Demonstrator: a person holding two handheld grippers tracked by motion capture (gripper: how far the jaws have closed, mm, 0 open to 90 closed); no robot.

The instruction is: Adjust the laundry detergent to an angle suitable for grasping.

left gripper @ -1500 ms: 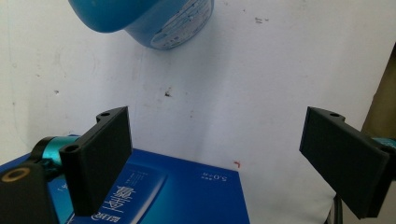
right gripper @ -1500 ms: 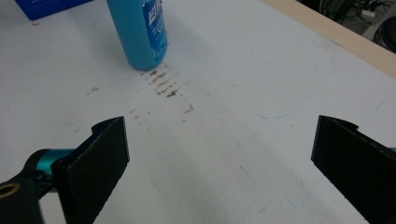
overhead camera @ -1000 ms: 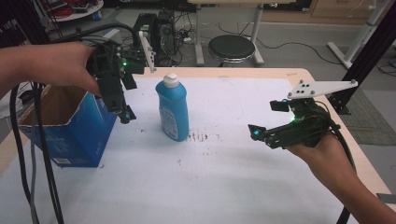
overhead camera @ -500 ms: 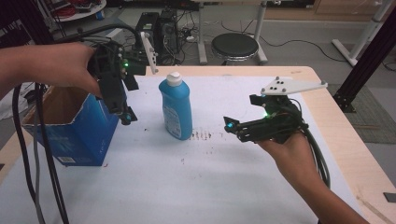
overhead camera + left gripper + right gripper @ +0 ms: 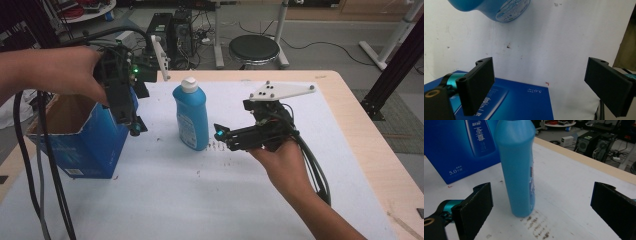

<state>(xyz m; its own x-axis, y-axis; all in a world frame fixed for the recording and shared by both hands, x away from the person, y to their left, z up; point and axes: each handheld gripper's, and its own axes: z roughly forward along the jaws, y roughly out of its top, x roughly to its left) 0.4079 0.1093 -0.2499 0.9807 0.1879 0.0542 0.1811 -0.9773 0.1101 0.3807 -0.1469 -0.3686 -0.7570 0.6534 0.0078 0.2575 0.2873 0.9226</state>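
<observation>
A blue bottle (image 5: 192, 116) with a white cap stands upright mid-table; in the right gripper view the blue bottle (image 5: 517, 167) rises just beyond the jaws, left of centre. My right gripper (image 5: 220, 134) points at its lower part from the right, open, a short gap away. My left gripper (image 5: 134, 127) hangs tip-down over the right edge of an open blue carton (image 5: 82, 137), open and empty. In the left gripper view the blue carton (image 5: 519, 101) lies below the jaws and the bottle's base (image 5: 491, 8) is at the top.
The table (image 5: 350, 130) has a white sheet with dark specks near the bottle. Black cables (image 5: 42, 165) trail down at the left. A stool (image 5: 256, 49) and computer cases (image 5: 172, 30) stand beyond the far edge.
My right gripper has moved left across the table toward the bottle, closing most of the gap. The left gripper has stayed over the carton's edge.
</observation>
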